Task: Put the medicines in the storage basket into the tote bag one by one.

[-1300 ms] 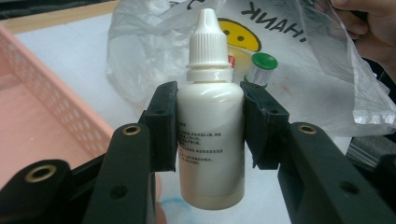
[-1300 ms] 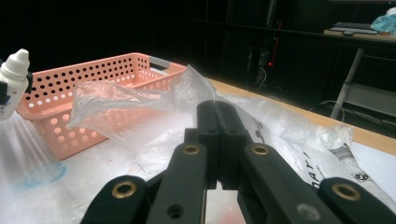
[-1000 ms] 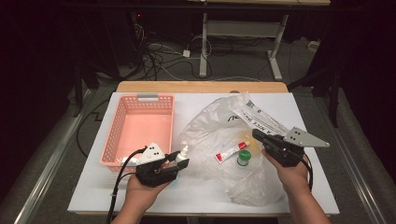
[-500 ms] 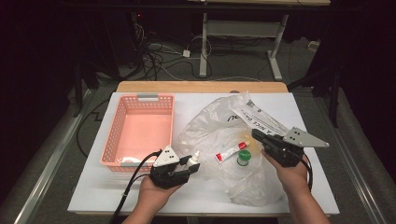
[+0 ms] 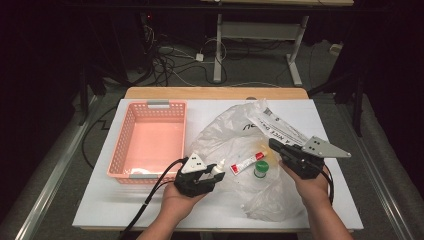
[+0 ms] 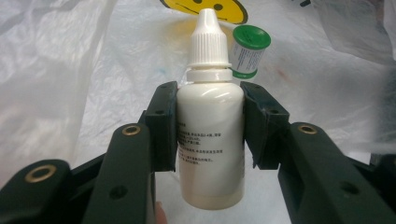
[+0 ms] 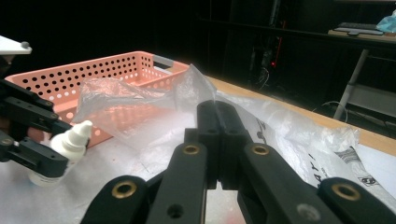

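Observation:
My left gripper [image 5: 214, 176] is shut on a white dropper bottle [image 5: 218, 169] at the front edge of a clear plastic bag [image 5: 235, 137]. In the left gripper view the bottle [image 6: 210, 135] stands upright between both pads, cap up. A green-capped little jar [image 5: 260, 169] and a red-and-white tube [image 5: 246, 163] lie on the bag to its right. My right gripper [image 5: 274, 145] is at the bag's right side. In the right gripper view its jaws [image 7: 217, 114] are pressed together, pinching a raised fold of the bag [image 7: 140, 100].
A pink perforated basket [image 5: 125, 142] with nothing in it stands at the left on the white table [image 5: 115, 210]. Printed white packaging [image 5: 275, 127] lies at the bag's far right. A yellow smiley print [image 6: 205, 4] shows on the bag beyond the bottle.
My left gripper has moved to the right, away from the basket's front corner and onto the bag's edge, carrying the dropper bottle. The right gripper has stayed put.

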A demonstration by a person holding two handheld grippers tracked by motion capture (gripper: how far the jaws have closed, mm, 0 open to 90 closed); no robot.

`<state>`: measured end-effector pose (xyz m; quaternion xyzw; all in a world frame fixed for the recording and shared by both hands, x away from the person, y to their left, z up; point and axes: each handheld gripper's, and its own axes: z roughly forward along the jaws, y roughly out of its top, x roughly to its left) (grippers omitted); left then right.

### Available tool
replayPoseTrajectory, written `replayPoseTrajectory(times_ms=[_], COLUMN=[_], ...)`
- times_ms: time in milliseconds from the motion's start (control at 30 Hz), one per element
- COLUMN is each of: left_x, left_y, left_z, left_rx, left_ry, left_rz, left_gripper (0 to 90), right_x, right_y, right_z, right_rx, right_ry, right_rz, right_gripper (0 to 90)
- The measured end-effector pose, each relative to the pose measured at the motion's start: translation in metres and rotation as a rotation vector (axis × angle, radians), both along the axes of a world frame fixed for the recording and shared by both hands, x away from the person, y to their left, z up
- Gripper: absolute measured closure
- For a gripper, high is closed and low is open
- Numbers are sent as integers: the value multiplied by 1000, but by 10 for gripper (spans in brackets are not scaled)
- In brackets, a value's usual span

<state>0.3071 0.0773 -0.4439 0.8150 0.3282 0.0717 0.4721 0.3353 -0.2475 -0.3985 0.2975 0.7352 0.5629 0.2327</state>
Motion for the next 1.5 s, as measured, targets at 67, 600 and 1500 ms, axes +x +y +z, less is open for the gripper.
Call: replayPoseTrajectory(times_ms=[67, 600, 1500], left_x=[3, 31, 91], left_y=[-4, -45, -100], left_z=[1, 13, -18], left_rx=[-2, 23, 136], left_ry=[-8, -37, -16], left_rz=[1, -9, 34], left_gripper=[580, 579, 573], right_x=[0, 4, 10], right_y=[0, -1, 0], right_z=[0, -2, -4], right_rx=[0, 7, 30], right_ry=[-4, 3, 3], right_rz=[1, -4, -12], right_gripper=[900, 900, 900])
